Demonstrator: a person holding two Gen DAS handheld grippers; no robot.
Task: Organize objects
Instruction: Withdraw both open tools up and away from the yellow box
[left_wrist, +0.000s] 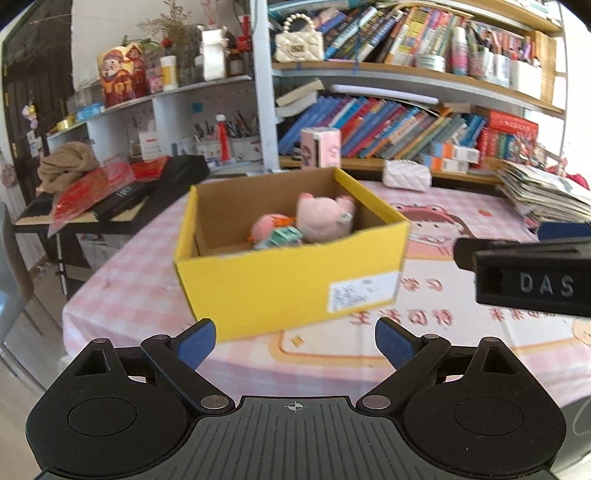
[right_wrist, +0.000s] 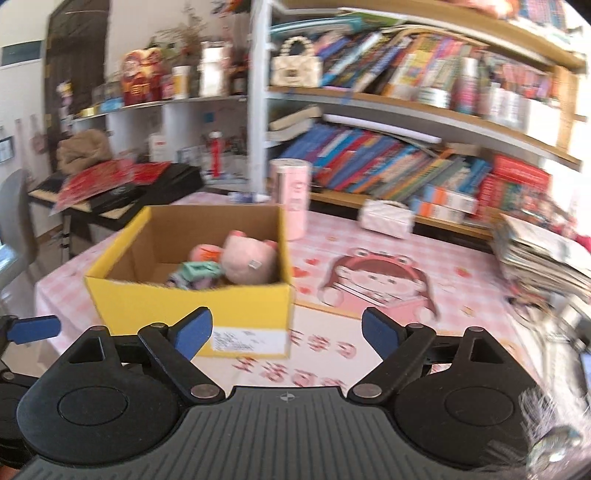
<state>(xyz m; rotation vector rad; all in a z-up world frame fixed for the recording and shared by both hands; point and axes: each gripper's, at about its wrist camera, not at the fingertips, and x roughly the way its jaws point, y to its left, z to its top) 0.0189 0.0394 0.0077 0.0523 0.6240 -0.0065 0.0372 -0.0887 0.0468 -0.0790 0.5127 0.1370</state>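
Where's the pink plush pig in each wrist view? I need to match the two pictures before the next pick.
Left wrist: the pink plush pig lies inside the yellow box, toward its far right corner, just above picture centre.
Right wrist: the pig lies in the same box, against its right wall, left of picture centre.
Shared landmark: the white label on the box's front, bottom right.

Matt cardboard box (left_wrist: 280, 291); fuzzy plush pig (left_wrist: 325, 218); tablecloth (left_wrist: 461, 332) seemingly smooth plastic.
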